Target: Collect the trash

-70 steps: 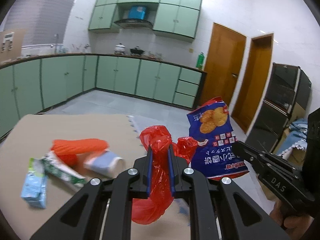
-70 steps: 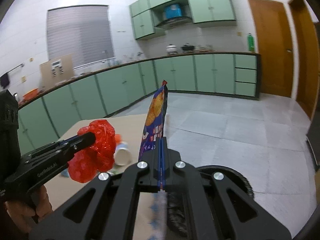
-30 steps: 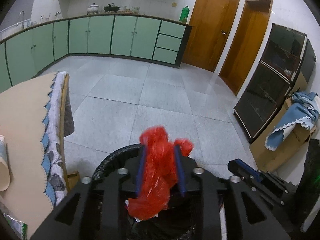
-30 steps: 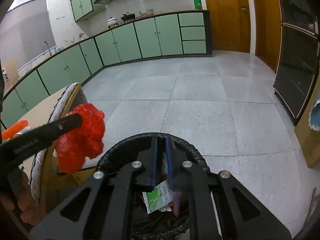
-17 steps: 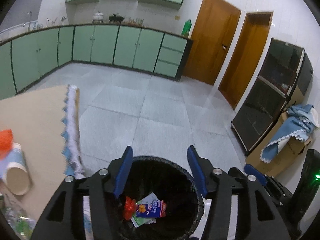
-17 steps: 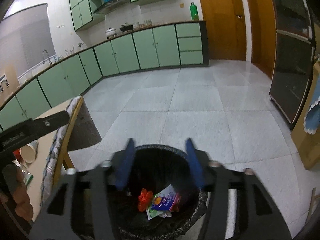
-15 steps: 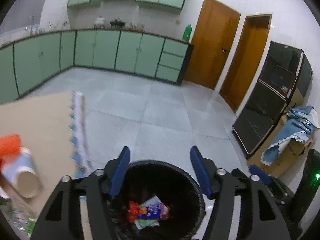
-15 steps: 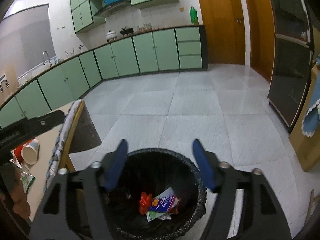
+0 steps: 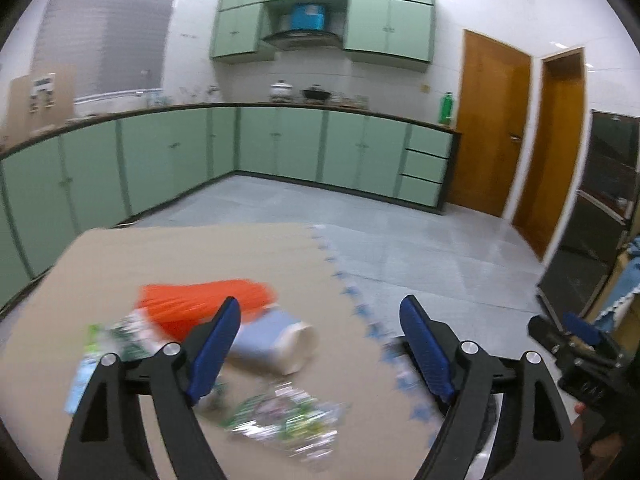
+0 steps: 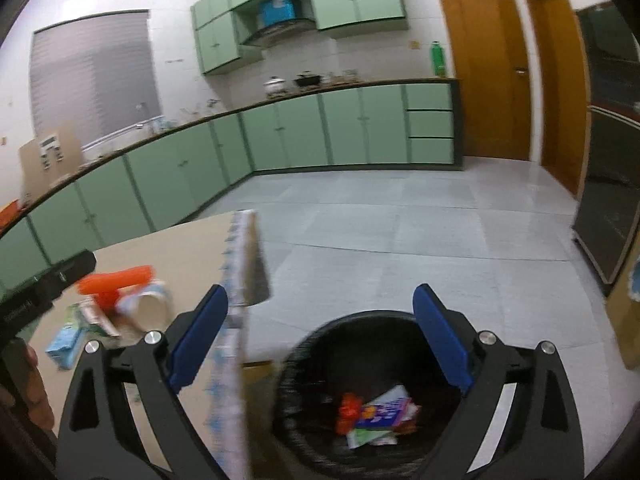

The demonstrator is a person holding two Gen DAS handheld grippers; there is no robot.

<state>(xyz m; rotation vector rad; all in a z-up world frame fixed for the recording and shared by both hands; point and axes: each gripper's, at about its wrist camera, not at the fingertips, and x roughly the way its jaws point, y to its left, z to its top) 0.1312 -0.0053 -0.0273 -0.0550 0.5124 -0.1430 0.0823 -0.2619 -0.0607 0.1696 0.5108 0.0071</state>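
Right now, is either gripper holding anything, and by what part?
No. The left gripper and right gripper have both just been opening, and nothing sits between their fingers. The red bag and blue snack packet lie in the bin.

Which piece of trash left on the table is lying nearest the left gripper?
The crinkled clear-and-green wrapper, directly below the open jaws; the cup and orange bag lie farther back.

Pale-green kitchen cabinets (image 9: 280, 144) across frame middle — brown wooden doors (image 9: 494, 128) at right. Tan tabletop (image 9: 180, 252), edge cloth (image 10: 236, 280) white with blue scallop pattern. Orange ribbed wrapper (image 9: 200, 300), lower left. Black round bin (image 10: 304, 400) — red, blue, green scraps inside.
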